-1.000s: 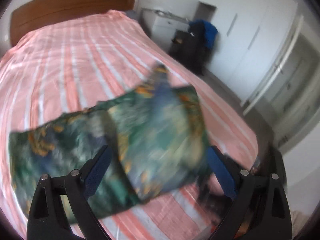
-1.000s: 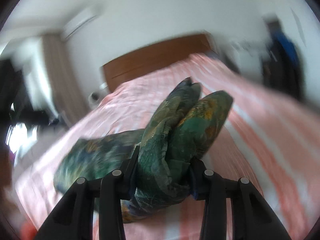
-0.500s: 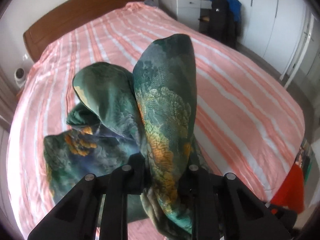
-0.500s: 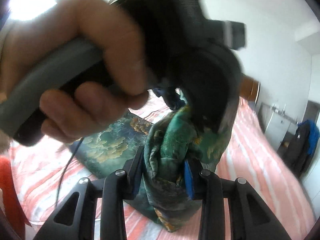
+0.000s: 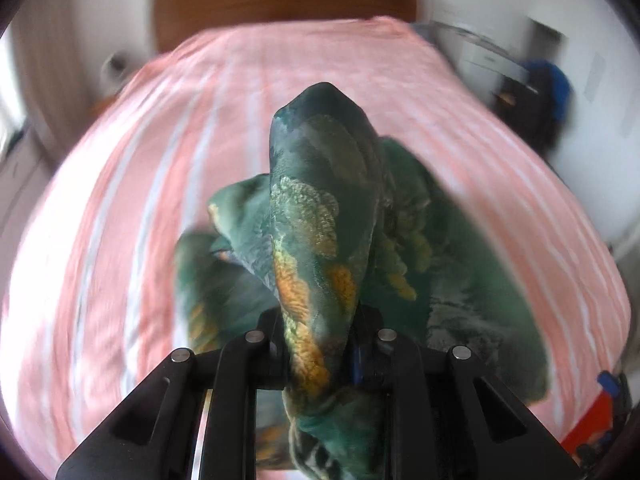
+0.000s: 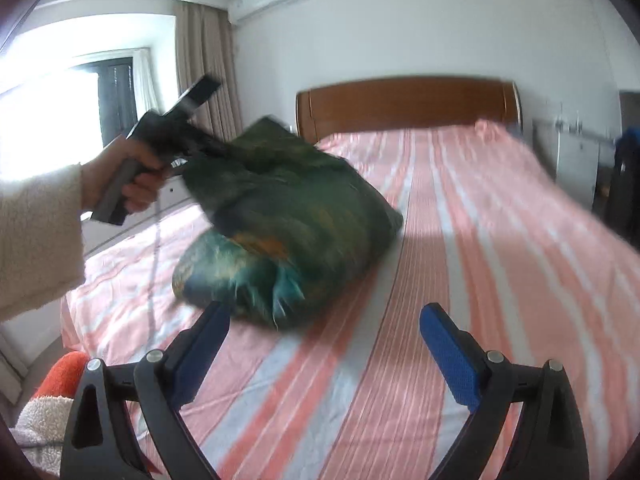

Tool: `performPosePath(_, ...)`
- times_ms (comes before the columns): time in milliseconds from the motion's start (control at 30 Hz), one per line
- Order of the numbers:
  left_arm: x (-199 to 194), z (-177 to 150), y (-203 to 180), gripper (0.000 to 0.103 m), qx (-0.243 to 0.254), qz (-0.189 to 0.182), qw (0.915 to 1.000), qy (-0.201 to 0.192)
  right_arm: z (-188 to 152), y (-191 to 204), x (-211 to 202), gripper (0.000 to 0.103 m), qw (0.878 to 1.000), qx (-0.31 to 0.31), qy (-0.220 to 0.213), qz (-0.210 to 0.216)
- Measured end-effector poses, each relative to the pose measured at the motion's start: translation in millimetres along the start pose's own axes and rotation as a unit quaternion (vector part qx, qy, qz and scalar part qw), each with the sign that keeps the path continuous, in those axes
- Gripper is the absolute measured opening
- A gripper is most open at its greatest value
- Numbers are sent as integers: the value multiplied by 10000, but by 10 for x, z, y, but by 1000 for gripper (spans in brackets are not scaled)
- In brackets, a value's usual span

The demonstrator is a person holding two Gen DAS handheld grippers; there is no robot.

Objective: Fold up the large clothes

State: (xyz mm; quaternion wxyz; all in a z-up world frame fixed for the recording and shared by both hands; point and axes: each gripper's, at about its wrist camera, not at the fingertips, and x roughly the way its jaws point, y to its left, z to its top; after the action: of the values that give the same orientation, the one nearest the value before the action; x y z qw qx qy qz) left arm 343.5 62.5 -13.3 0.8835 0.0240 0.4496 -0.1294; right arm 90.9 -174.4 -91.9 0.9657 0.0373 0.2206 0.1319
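A large green garment (image 5: 320,208) with orange and gold print hangs bunched over the pink striped bed (image 5: 160,168). My left gripper (image 5: 320,344) is shut on a thick fold of it and holds it up. In the right wrist view the garment (image 6: 288,216) hangs from the left gripper's tool, held by a hand (image 6: 136,180), its lower end resting on the bed (image 6: 460,240). My right gripper (image 6: 324,344) is open and empty, just in front of the garment's lower end.
A wooden headboard (image 6: 408,100) stands at the far end of the bed. A window and curtains (image 6: 196,64) are to the left. White drawers (image 6: 576,152) and dark hanging clothes (image 5: 548,92) stand to the right. An orange and white item (image 6: 48,396) lies at the lower left.
My right gripper has let go of the garment and pulled back, open. My left gripper, open one second ago, is shut on the garment and has lifted it.
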Motion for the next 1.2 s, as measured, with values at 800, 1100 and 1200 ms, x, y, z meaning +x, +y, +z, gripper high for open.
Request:
performPosePath(800,220,-1086,1226,97,-1767,-545,9819,-420,636,642,2711,93,9722,-1084,1849,945)
performPosePath(1100,-277,-1557,1126,98,-2411,343,9631,-1142,1785,800,2652,93,9849,-411,1372,973)
performPosePath(1200,-315,-1766,1100,98,-2587,600,9539,-1396,1757,1047,3131,93,9846,-17,1436,995)
